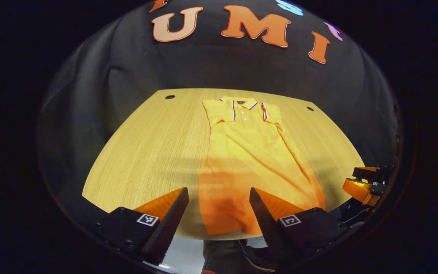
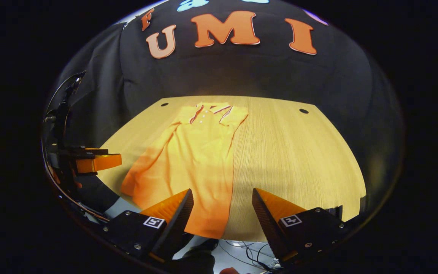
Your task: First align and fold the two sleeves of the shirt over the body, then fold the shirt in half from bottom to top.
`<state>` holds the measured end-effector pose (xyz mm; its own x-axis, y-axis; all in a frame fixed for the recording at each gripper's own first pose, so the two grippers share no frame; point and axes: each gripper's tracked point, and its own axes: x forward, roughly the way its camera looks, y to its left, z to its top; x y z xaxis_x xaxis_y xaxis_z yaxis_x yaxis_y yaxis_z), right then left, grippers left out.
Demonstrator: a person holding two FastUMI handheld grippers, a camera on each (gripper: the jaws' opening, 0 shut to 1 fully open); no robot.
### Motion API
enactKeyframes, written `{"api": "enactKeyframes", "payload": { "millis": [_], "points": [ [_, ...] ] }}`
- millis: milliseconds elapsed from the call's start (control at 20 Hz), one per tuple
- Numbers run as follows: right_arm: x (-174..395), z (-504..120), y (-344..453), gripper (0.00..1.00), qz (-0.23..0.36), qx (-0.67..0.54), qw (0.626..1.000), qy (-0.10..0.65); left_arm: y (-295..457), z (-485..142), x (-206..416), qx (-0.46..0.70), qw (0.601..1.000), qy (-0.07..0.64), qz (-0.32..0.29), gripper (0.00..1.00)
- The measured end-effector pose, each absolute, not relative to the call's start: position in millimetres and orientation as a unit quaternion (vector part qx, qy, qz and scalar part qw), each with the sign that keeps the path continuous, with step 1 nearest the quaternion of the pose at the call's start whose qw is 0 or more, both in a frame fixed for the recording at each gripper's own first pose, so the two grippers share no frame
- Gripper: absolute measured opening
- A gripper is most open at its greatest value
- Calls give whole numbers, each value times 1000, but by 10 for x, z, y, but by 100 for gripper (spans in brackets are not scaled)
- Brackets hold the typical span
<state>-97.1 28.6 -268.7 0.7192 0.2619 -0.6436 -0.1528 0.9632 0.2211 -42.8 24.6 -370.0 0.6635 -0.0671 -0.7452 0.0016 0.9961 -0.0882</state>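
From the left gripper view I see the orange short-sleeved polo shirt (image 1: 251, 160) with a striped collar lying flat on the light wood-grain tabletop (image 1: 146, 152), collar at the far edge and hem at the near edge. Its sleeves are already folded in over the body, so the shirt makes a long narrow strip running away from me. My left claw (image 1: 219, 207) hovers above the near edge of the tabletop with its fingers spread wide and nothing between them. The hem of the shirt lies in the gap between the two fingers as I look along them, though I cannot tell how high the claw is above the cloth. At the right margin of this view I can see the right claw (image 1: 365, 182), well apart from the shirt's side edge.

In the right gripper view the same shirt (image 2: 200, 160) sits left of centre, its collar toward the booth wall and its hem at the near edge of the tabletop (image 2: 299, 160). My right claw (image 2: 222, 207) is also spread wide and holds nothing. Its left finger overlaps the lower corner of the shirt in the picture, while its right finger is over bare wood. The left claw (image 2: 97, 161) shows at the left margin here, just beyond the shirt's far side.
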Motion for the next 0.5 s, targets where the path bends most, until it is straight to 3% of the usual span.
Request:
{"api": "enactKeyframes", "payload": {
  "millis": [500],
  "points": [
    [-1198,-3254,401,95,114,84,880,452,250,-4136,-765,-30,860,509,-34,100]
  ]
}}
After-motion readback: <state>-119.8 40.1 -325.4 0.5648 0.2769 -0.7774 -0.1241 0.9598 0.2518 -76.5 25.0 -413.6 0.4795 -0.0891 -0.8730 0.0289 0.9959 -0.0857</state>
